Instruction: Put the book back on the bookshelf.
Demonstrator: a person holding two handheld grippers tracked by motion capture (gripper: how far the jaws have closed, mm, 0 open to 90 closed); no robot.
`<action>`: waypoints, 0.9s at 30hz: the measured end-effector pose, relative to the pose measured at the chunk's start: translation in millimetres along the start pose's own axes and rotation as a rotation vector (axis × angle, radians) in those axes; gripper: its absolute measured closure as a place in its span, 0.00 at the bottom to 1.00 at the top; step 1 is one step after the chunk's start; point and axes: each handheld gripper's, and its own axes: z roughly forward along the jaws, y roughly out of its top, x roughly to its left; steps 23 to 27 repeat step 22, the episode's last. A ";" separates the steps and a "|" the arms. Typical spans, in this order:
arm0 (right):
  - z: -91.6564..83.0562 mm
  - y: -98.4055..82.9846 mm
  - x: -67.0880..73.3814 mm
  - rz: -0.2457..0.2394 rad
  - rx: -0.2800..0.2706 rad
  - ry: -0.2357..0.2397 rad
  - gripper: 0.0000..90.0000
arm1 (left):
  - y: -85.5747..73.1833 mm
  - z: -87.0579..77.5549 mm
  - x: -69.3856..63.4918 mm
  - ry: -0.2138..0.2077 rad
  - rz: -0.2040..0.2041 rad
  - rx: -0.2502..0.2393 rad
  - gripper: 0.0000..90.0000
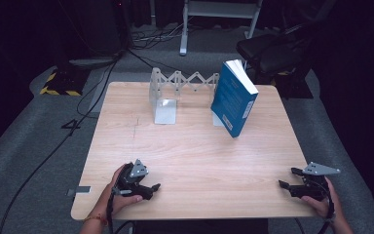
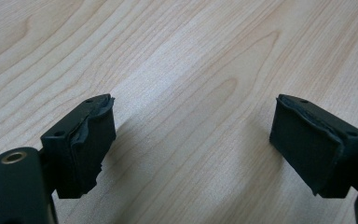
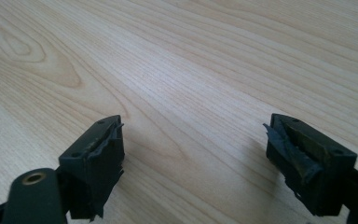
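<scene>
1. The table [image 1: 190, 146] is seen as pale wood with a smooth, matt finish; fine grain lines are being shown in both gripper views.
2. The blue book [image 1: 233, 97] is covered with a slightly glossy paper cover; its white page edges are looking matt.
3. The extendable book stand [image 1: 168, 95] is made of pale grey metal, smooth, with a soft shine.
4. The pads [image 2: 95, 140] of the left gripper [image 2: 191, 140] are looking like black matt rubber, rough and frayed at the edges.
5. The pads [image 3: 298, 158] of the right gripper [image 3: 193, 163] are seen equally matt and torn.
6. The floor [image 1: 39, 146] is covered with grey, rough carpet.
</scene>
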 end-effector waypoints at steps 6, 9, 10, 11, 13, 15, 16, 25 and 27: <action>1.6 1.2 0.0 0.001 0.001 -0.001 0.20 | 0.1 0.2 0.1 -0.003 -0.001 0.000 0.16; 2.0 1.5 -0.2 -0.002 0.000 -0.001 0.20 | 0.3 0.2 0.4 -0.001 0.002 0.000 0.16; 2.1 1.7 -0.1 0.000 0.002 0.001 0.20 | 0.5 0.4 0.2 -0.001 -0.001 0.001 0.16; 2.1 1.7 -0.1 0.000 0.002 0.001 0.20 | 0.5 0.4 0.2 -0.001 -0.001 0.001 0.16; 2.4 1.9 -0.1 -0.001 0.002 0.000 0.19 | 1.3 0.8 1.0 -0.003 0.004 0.003 0.16; 2.4 1.9 -0.1 -0.001 0.002 0.000 0.19 | 1.5 1.2 1.0 -0.004 0.002 0.002 0.16; 2.4 1.9 -0.1 -0.001 0.002 0.000 0.19 | 1.8 1.3 1.2 -0.003 0.005 0.002 0.16; 2.5 2.0 -0.2 0.003 0.004 -0.003 0.19 | 1.8 1.8 1.0 -0.003 0.001 0.000 0.16; 2.5 2.0 -0.2 0.003 0.004 -0.003 0.19 | 1.8 1.8 1.0 -0.003 0.001 0.000 0.16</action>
